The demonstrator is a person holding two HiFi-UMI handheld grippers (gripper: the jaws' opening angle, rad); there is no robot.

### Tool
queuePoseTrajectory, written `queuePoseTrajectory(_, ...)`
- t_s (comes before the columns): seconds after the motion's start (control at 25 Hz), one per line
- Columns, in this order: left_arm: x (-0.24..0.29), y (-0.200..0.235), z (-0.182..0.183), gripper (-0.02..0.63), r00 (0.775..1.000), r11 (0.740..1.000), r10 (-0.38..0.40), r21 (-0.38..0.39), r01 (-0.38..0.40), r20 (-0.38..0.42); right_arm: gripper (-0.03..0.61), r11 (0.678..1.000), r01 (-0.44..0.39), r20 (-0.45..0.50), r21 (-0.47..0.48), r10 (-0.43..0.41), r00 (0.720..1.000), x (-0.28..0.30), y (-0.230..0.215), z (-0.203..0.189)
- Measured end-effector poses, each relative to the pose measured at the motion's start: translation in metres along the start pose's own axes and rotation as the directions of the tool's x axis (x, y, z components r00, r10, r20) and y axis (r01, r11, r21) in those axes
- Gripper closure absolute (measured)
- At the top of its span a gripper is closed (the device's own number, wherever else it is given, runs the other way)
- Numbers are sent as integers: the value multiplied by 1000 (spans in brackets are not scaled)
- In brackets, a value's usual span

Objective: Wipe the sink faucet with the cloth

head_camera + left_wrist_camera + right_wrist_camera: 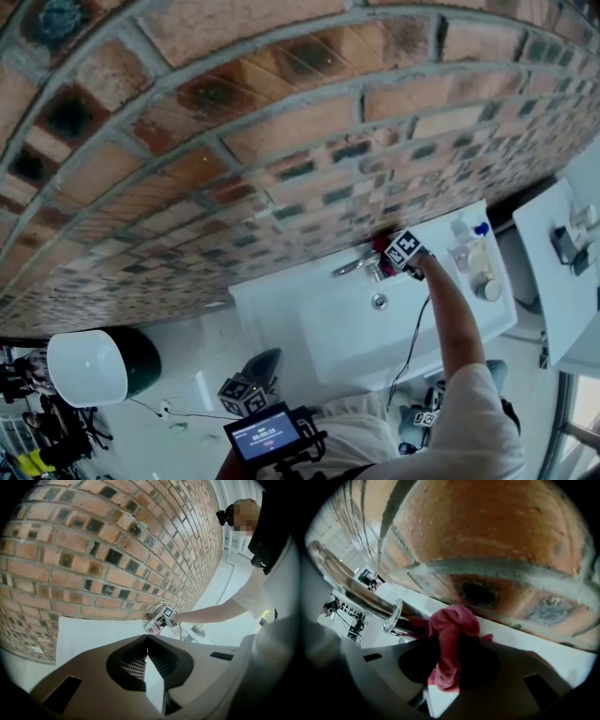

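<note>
Left hand-held gripper (255, 377) is nearest in the head view, low and well apart from the sink (281, 309); probably parked, one gripper is enough. Right hand-held gripper (405, 251) reaches the faucet (354, 266) under the brick wall (234, 141).
Left gripper view: jaws pressed together, nothing between.
Right gripper view: jaws pinch the red cloth (450, 641), bunched against the faucet's base, likely so the wad rubs it.

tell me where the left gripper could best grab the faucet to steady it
Likely the faucet, on its bare spout, from above, jaws straddling the tube: it is long and round, and the cloth in the right gripper covers its base.
</note>
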State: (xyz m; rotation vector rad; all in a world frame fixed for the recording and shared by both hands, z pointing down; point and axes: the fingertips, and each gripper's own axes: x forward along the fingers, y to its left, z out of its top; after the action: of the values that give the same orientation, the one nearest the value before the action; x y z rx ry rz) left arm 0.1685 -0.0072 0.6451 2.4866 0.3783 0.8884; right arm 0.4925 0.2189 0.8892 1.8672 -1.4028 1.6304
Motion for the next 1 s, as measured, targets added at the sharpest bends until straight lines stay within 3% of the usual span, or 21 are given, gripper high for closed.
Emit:
queuePoseTrajectory(0.2,1,-8,1,628,1000,1000,-2,5,3,-9,460,999,-29,15,-34,30,999,-5,5,-1)
queuePoseTrajectory(0.32,3,-10,4,629,1000,1000,-8,23,9,-8,460,991,10,50,-136,-3,999,-19,9,6)
queuePoseTrajectory(0.44,4,-14,5,629,1000,999,-9,36,9,-10,460,961,55,50,-270,-43,998,-35,20,14)
queuePoseTrajectory(0.6,3,-18,-3,629,1000,999,-18,33,19,-11,460,923,50,11,-381,-49,999,-53,41,9)
queuePoseTrajectory(1.0,13,-38,-4,629,998,996,-68,55,67,7,460,854,164,131,-494,-114,985,-97,71,29)
